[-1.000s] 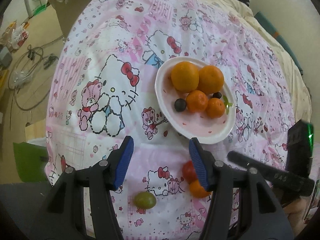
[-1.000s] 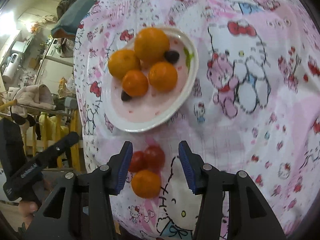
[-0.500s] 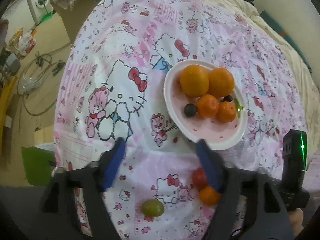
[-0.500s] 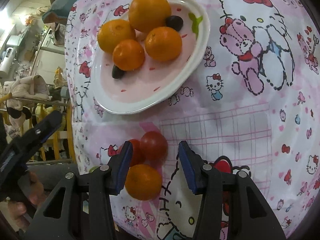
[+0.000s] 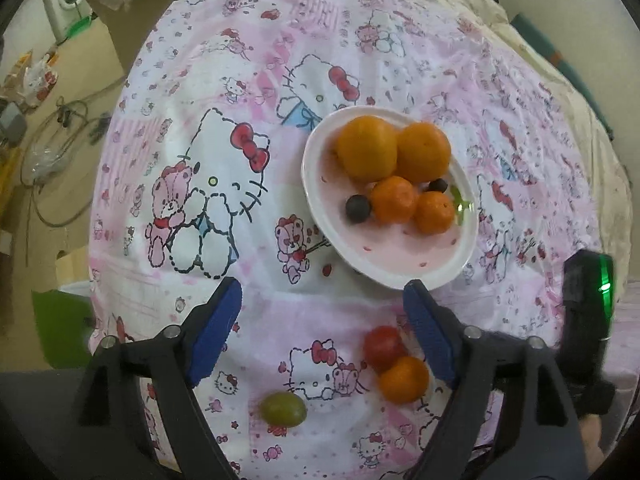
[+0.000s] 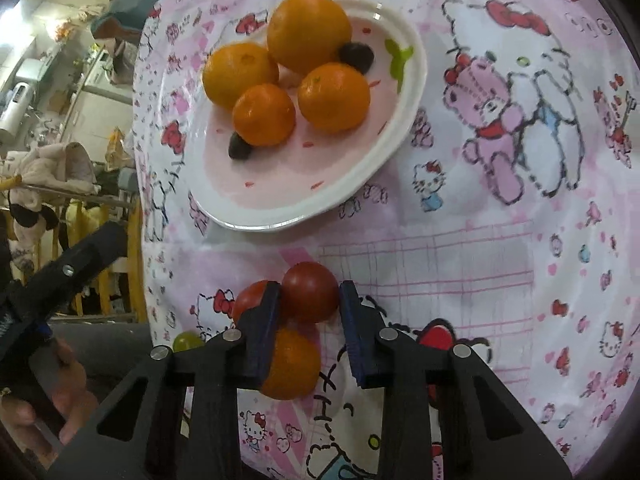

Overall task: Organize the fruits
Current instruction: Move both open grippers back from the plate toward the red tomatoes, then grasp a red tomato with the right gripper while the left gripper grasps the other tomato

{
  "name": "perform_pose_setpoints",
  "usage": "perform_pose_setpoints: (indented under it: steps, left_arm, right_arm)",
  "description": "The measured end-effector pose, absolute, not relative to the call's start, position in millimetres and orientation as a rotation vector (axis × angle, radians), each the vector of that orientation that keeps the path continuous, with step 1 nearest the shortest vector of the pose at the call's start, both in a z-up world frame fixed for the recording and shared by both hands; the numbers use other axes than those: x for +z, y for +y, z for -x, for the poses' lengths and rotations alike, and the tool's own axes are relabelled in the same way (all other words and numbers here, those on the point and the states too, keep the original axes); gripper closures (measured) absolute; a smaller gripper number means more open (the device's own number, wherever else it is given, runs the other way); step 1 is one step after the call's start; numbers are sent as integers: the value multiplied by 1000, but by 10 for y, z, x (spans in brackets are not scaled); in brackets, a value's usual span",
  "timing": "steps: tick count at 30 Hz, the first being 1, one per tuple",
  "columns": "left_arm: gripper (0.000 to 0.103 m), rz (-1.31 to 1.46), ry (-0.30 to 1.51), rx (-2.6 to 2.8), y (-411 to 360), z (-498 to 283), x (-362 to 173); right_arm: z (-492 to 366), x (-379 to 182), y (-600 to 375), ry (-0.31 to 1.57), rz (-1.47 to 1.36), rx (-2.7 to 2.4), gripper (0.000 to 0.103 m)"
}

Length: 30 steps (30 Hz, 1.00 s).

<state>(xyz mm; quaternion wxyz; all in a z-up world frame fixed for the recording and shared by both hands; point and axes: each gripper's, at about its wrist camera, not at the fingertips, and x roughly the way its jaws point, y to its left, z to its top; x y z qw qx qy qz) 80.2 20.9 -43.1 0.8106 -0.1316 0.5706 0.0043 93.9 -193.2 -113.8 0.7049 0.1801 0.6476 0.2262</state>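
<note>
Red and partly hidden, a second tomato (image 6: 249, 300) shows only a slice behind the left finger (image 6: 262, 332) of the right gripper (image 6: 308, 300), and the small orange (image 6: 290, 364) below it is half covered by the same finger. A green grape (image 6: 186, 340) peeks out at 8 o'clock of them, cut off by the gripper body. The plate (image 6: 320, 204) at 12 o'clock carries four oranges (image 6: 308, 38) and two dark grapes (image 6: 356, 56) on the pink cartoon cloth (image 6: 500, 240).

The right gripper's jaws have just been closing, and they now pinch the front tomato (image 6: 310, 292) between the pads.

In the left view, the left gripper (image 5: 322, 328) has just been opening; its jaws stand wide with nothing between them. The tomato (image 5: 382, 346) and orange (image 5: 404, 378) lie just inside its right finger (image 5: 430, 340), the grape (image 5: 283, 408) at 6 o'clock.
</note>
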Motion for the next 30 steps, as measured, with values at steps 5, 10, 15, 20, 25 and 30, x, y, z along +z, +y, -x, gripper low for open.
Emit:
perform_pose_setpoints:
  steps: [5,10,15,20,25,30]
  left_arm:
    - [23,266,1240,-21,88,-829,-463]
    - [23,136,1317,-4,-209,-883,-608]
    - [23,71,1383,-40,-476,-937,-771]
    - [23,53,1458,-21,-575,-978,-972]
    - [23,61,1499,-21,-608,-985,-1070]
    - [57,120,1530,-27,-547,-967,-1150]
  right_arm:
    - [-945,-1055,-2168,1403,-458,471,72]
    - [-938,-963,-2409,1361,-504,435,72]
    - [-884,-901,-2629,1331,-525,409,72]
    - [-869,-898,-2811,1324,-559,386,72]
    - [-881,-845,-2862,1306,-574,384,72]
    - [-875,-805,-2886,1294,-582,392,72]
